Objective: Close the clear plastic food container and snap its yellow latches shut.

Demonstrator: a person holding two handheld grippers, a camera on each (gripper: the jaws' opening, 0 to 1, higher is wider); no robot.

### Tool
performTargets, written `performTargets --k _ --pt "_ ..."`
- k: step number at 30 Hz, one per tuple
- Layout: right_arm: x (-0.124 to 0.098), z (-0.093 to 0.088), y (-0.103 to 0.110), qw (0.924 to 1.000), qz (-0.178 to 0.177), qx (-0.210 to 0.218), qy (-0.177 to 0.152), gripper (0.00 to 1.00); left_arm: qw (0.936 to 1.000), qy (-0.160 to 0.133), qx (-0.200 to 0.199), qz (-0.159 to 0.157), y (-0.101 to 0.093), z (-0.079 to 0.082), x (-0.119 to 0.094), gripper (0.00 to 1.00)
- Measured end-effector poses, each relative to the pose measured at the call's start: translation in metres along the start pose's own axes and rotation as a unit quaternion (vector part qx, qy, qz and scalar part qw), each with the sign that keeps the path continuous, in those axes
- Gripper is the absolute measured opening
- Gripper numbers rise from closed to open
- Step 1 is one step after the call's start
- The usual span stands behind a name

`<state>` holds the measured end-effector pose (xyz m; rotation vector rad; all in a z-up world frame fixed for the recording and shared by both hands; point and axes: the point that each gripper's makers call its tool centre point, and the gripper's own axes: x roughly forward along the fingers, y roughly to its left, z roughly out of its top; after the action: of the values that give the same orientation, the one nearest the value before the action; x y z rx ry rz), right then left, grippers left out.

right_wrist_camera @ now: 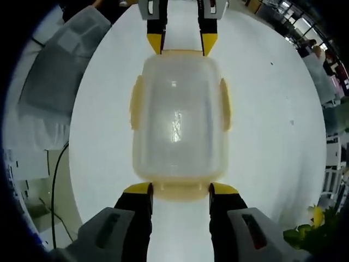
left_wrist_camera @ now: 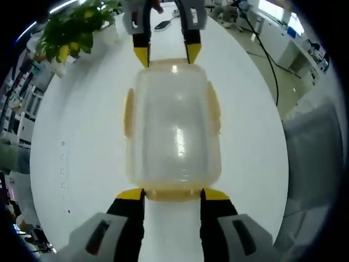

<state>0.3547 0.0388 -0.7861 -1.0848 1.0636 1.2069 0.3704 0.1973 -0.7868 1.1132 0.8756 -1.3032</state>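
In the left gripper view, the left tongs rise from the bottom edge, their black jaws with yellow tips spread apart and flanking the near end latch of the clear plastic food container. The tips sit just at the container's near edge, one at each side of that latch; they stand wide and grip nothing that can be seen. The container lies lid-up in the middle of the round white desk, its lid on, with a yellow side latch along the left side and another along the right. Past the far end, the right tongs come in from the top, their yellow tips parted and resting at the far edge of the lid. Beyond them a dark flat object lies on the desk, too small to identify, and a leafy potted plant stands at the far left of the desk

In the right gripper view the same arrangement appears from the other end: the right tongs open at the bottom, tips either side of the near yellow latch, the container ahead of them, and the left tongs parted at its far edge. A grey cloth-like cover lies off the desk to the upper left, and green leaves show at the lower right
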Motion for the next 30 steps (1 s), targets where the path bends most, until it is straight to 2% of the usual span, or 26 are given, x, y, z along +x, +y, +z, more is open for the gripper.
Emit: performTargets --k 11,17,20,25,27,29,30 --pt "0.009 -0.005 0.001 0.9999 0.006 0.008 0.007 0.38 0.9999 0.012 0.012 -0.003 -0.001 -0.002 0.005 0.35" --pt "0.011 -0.009 0.003 0.9995 0.009 0.029 -0.006 0.38 1.0000 0.009 0.001 -0.004 0.000 -0.004 0.005 0.36" --pt "0.020 -0.022 0.014 0.9987 0.027 0.044 0.007 0.37 0.9997 0.012 -0.016 -0.012 -0.003 -0.006 0.007 0.37" --pt "0.029 -0.044 0.029 0.9963 0.040 0.072 0.026 0.41 0.9981 0.030 -0.048 -0.026 -0.008 -0.022 0.008 0.41" --pt "0.030 -0.053 0.033 0.9943 0.038 0.097 0.023 0.40 0.9961 0.036 -0.075 -0.031 -0.009 -0.030 0.006 0.43" --pt "0.028 -0.059 0.033 0.9913 0.029 0.127 0.013 0.39 0.9935 0.025 -0.108 -0.027 -0.007 -0.032 0.002 0.43" --pt "0.027 -0.060 0.031 0.9896 0.024 0.141 0.005 0.38 0.9902 0.013 -0.137 -0.021 -0.004 -0.031 -0.002 0.43"
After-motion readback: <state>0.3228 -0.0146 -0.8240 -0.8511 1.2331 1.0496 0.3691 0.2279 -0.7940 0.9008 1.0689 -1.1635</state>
